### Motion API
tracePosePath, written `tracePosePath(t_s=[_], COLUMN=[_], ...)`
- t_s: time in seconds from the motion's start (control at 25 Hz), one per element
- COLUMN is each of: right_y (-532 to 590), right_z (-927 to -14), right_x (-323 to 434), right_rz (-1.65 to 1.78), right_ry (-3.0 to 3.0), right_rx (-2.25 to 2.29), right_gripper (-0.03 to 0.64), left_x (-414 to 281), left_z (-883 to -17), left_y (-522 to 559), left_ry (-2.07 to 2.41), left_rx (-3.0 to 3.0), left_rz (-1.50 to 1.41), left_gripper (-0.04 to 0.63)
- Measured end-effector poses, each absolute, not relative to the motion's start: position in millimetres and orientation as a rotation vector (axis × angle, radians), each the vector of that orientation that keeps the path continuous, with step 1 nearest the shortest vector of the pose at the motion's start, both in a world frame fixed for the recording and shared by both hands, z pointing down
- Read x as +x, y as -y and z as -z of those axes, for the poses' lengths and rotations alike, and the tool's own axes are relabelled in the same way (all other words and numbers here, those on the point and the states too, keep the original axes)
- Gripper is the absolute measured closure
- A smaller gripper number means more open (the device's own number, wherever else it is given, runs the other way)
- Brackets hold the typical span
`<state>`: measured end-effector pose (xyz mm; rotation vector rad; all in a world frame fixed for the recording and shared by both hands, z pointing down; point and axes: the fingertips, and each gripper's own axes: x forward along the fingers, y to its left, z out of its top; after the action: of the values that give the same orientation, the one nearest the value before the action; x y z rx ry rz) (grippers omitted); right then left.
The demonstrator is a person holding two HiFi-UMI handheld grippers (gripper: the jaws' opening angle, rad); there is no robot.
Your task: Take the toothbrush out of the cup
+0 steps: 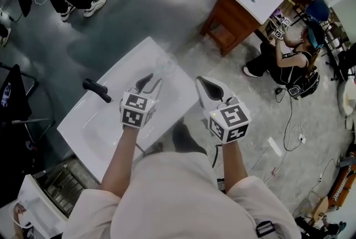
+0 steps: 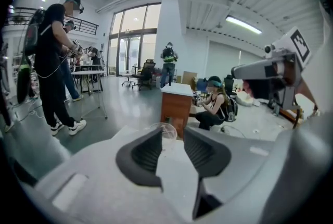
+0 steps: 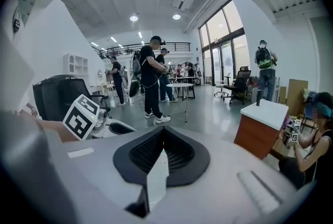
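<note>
Cup (image 1: pixel 165 63), a clear one, sits near the far edge of the white sink top (image 1: pixel 94 121); can't make out the toothbrush. Left gripper (image 1: pixel 153 81) is spread wide just short of it, right gripper (image 1: pixel 201 83) pinched together, empty.

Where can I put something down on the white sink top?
Bare: the basin between the black faucet and the left gripper, and the strip from faucet to clear cup. Crowded: the cup's corner, where the open left gripper points.

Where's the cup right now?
Head view: the clear cup stands near the far corner of the white basin top, just beyond the open left gripper.
</note>
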<state>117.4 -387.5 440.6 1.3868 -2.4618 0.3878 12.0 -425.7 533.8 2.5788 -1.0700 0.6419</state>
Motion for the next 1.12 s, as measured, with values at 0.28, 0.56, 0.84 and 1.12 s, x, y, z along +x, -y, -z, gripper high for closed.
tracePosePath(t_s=[0.28,0.56,0.84,1.12], right_y=[428,452,463,463], right_z=[-471,-489,-499,-506], right_x=[119,123,121,125], right_rz=[-0.480,-0.528,-0.548,-0.563], right_ry=[2.472,2.476,2.476,2.470], right_rx=[1.302,1.225,1.181,1.165], right_gripper=[0.612,0.612,0.612,0.612], left_x=[14,21,24,26], left_z=[-566,-592,-605,-609], left_y=[460,474,480,484], left_ry=[1.108,1.080,1.060,1.089], left_rx=[2.491,2.406,2.365,2.341], left_rz=[-0.716,-0.764,-0.738,-0.721], left_gripper=[0.465,0.465,0.491,0.535])
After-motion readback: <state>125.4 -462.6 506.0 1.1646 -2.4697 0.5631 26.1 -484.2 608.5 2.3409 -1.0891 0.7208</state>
